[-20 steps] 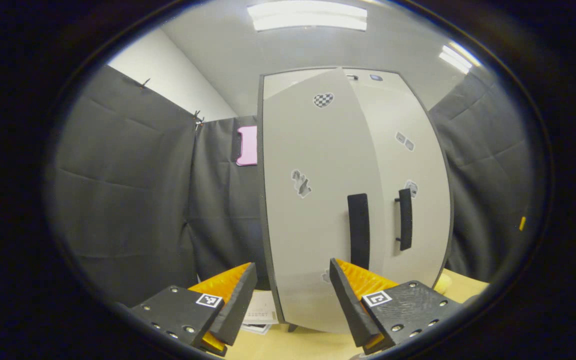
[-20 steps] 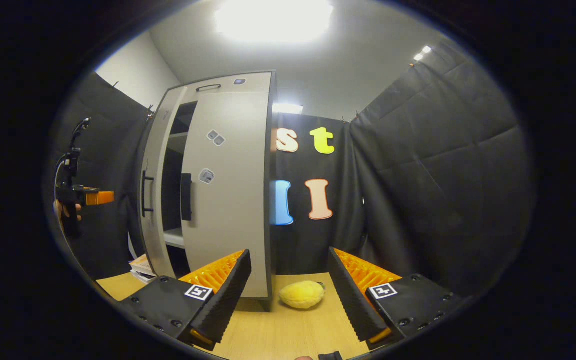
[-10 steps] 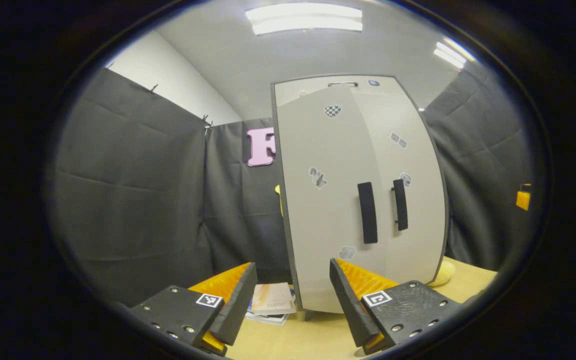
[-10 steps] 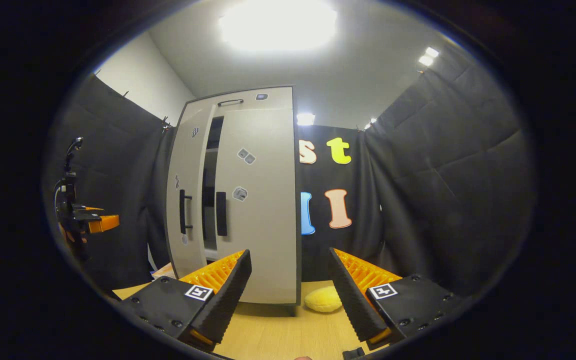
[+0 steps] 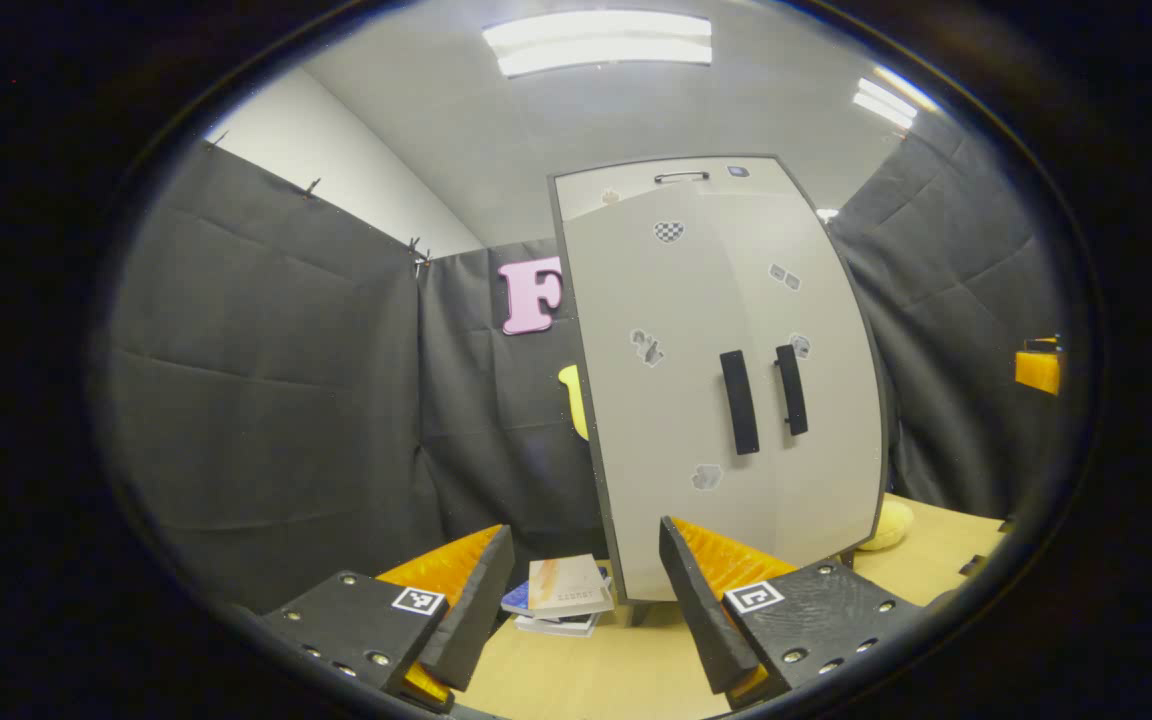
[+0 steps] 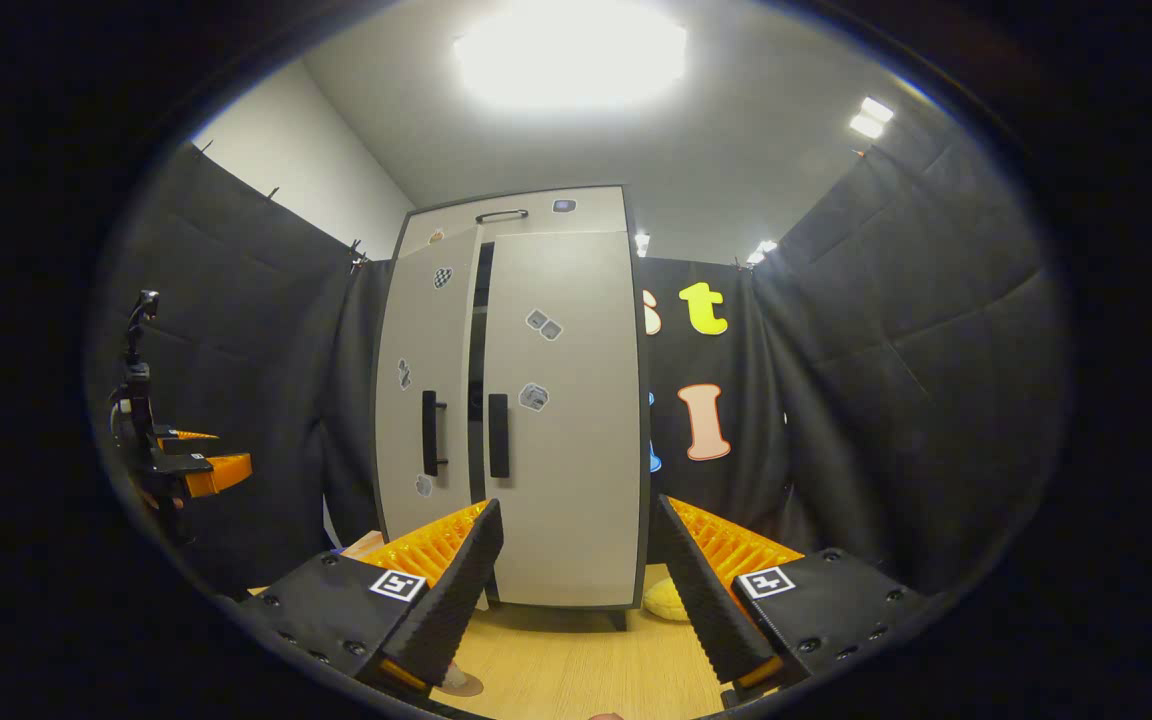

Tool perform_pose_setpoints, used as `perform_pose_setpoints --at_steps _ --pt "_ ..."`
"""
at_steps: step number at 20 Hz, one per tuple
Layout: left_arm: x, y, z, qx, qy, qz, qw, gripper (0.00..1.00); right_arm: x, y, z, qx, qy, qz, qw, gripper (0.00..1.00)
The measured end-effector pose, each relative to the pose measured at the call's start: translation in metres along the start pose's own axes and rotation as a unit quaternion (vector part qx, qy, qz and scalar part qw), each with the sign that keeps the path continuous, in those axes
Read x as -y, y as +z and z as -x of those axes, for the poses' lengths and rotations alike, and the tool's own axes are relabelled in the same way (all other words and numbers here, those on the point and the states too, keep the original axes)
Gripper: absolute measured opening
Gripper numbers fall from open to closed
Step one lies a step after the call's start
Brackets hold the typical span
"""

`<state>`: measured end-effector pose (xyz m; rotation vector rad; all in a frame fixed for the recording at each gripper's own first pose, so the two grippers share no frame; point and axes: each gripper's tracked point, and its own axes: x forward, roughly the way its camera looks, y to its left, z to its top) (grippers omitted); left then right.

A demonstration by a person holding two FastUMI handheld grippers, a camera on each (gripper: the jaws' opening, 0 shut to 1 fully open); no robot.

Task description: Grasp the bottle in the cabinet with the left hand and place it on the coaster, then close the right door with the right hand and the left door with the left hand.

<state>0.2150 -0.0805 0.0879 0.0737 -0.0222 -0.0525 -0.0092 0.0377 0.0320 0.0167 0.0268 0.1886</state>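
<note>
No legible text on the cabinet (image 5: 726, 380) stickers or books (image 5: 561, 595).

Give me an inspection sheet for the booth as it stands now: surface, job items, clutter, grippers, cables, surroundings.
Surface: light wooden tabletop, cabinet standing on it.
Job's things: cabinet upright; right door looks flush; left door nearly shut, a dark slit shows between the two in the right gripper view. Brown disc at the near table edge, possibly the coaster, mostly hidden; bottle not made out.
Clutter: stack of books left of the cabinet; yellow plush object at its right foot.
Grippers: left gripper open, empty, back from the doors; right gripper open, empty.
Cables: nothing seen.
Surroundings: black cloth walls, white ceiling with lit panels.
</note>
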Motion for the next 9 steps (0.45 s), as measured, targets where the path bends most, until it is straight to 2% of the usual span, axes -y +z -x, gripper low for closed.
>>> perform_pose_setpoints --at_steps 4,5,6,9 --pt "-0.002 -0.001 0.0 0.003 0.007 0.006 1.0 0.86 -0.006 0.01 0.01 0.02 0.0 -0.006 1.0 0.97" --pt "-0.002 -0.002 0.0 0.003 0.007 0.007 1.0 0.86 -0.007 0.012 0.012 0.023 -0.002 -0.006 1.0 0.93" --pt "-0.003 -0.002 0.001 0.002 0.009 0.007 1.0 0.86 -0.007 0.013 0.013 0.023 -0.004 -0.004 1.0 0.97" --pt "-0.004 -0.002 0.003 -0.001 0.018 0.012 1.0 0.86 -0.005 0.01 0.017 0.02 -0.009 -0.001 1.0 0.97"
